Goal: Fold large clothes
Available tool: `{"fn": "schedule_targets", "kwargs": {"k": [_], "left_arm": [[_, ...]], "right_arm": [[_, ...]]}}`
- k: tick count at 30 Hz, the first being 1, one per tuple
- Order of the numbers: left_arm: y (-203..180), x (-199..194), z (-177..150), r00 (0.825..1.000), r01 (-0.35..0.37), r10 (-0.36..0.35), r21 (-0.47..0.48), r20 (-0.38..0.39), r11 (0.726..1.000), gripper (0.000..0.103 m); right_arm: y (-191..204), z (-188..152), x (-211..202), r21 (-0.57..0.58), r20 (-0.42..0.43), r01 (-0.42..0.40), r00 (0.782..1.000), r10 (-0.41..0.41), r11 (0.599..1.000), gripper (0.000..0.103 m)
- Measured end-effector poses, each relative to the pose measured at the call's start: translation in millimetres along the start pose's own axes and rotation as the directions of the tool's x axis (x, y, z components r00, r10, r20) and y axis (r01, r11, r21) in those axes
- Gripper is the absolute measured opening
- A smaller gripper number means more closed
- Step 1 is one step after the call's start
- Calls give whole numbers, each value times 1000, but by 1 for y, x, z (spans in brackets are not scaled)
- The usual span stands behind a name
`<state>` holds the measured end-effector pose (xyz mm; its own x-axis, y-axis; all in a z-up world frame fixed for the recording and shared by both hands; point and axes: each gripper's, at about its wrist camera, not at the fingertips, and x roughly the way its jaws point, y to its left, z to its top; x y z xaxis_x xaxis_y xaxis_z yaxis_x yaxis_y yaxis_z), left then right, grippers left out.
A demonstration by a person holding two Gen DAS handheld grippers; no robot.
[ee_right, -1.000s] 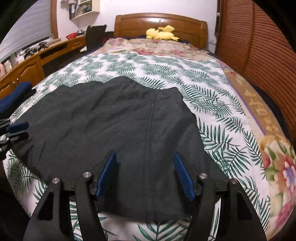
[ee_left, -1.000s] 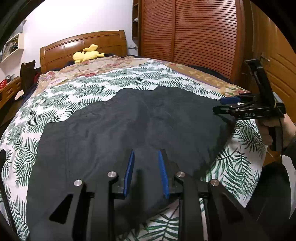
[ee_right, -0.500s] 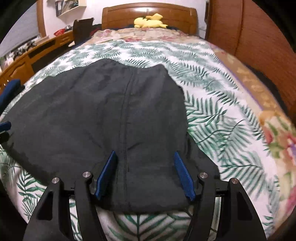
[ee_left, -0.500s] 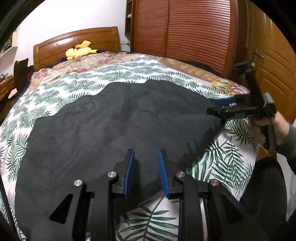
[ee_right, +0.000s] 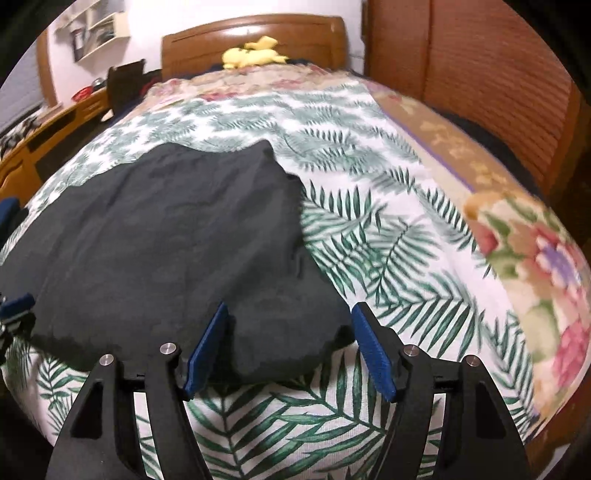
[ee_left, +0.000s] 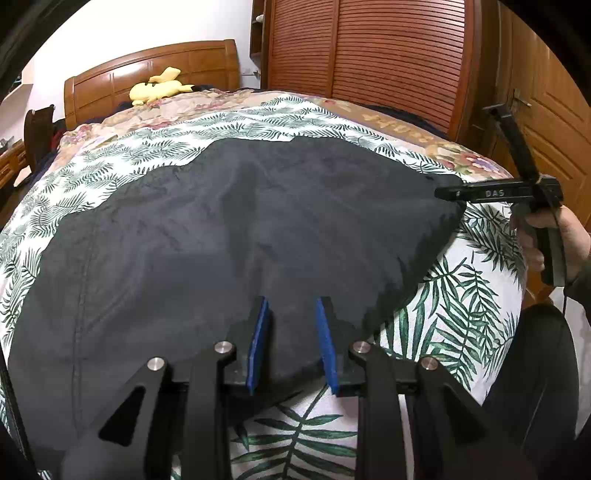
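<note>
Left-wrist footage looks along the left gripper (ee_left: 291,338), whose blue-padded fingers (ee_left: 258,343) stand apart with a moderate gap — they straddle the near hem of a dark grey garment (ee_left: 221,236), and fabric lies between them without being pinched. That garment is spread flat across the foot half of a bed covered by a palm-leaf bedspread (ee_left: 454,306); a stitched seam runs down its left part. At the far right of this view the right gripper (ee_left: 443,194) reaches to the garment's right corner, gripped by the person's hand (ee_left: 554,240); from this side-on angle its tips sit at the cloth edge. Right-wrist footage shows that same tool head-on: the right gripper (ee_right: 291,347) has its blue pads (ee_right: 373,354) spread wide, the garment (ee_right: 166,240) corner bunched between them, untouched by the right pad. Blue tips at the left border of this view belong to the left gripper (ee_right: 16,306), at the cloth's other end. Beyond the garment lie a floral quilt (ee_right: 535,266), a wooden headboard (ee_right: 251,35) and a yellow plush toy (ee_right: 255,53) on it; louvred wardrobe doors (ee_left: 369,55) stand to the bed's right.
</note>
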<state>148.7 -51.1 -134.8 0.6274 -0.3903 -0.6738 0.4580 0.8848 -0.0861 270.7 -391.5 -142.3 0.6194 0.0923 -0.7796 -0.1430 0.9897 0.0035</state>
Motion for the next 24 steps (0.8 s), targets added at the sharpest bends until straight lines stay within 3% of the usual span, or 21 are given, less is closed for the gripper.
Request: {"fn": "schedule_targets", "kwargs": {"k": [3,9,12,13,14,18,24], "left_arm": [[0,0,-1,1000,1,-1,4,1,1000,25],[-1,0,0,1000,3,-3,1,-2,1000,25],[2,-3,2,1000,21,-21,-30,9,999,25],[3,-5,3,1000,26,-26,-39,13,999,25],[4,-8,3,1000,23,-22,-43,20,999,25],[15,-26,6,998,21,-17,-68,60,997,25],[39,-62,1,993,-13,23,-89,114,996,25]], "right_arm": [[-6,-3,15,63,-54,-47,997,51,997,72],[-11,-3,18,124,-38,-147,988,153,981,69],[-7,2,17,125,-31,-184,981,189,975,40],[-5,4,13,113,-12,-182,983,184,977,24],[1,7,5,85,23,-169,986,168,982,18],[25,22,-20,1,108,-139,985,138,990,14],[68,57,-63,-69,212,-178,959,189,982,12]]}}
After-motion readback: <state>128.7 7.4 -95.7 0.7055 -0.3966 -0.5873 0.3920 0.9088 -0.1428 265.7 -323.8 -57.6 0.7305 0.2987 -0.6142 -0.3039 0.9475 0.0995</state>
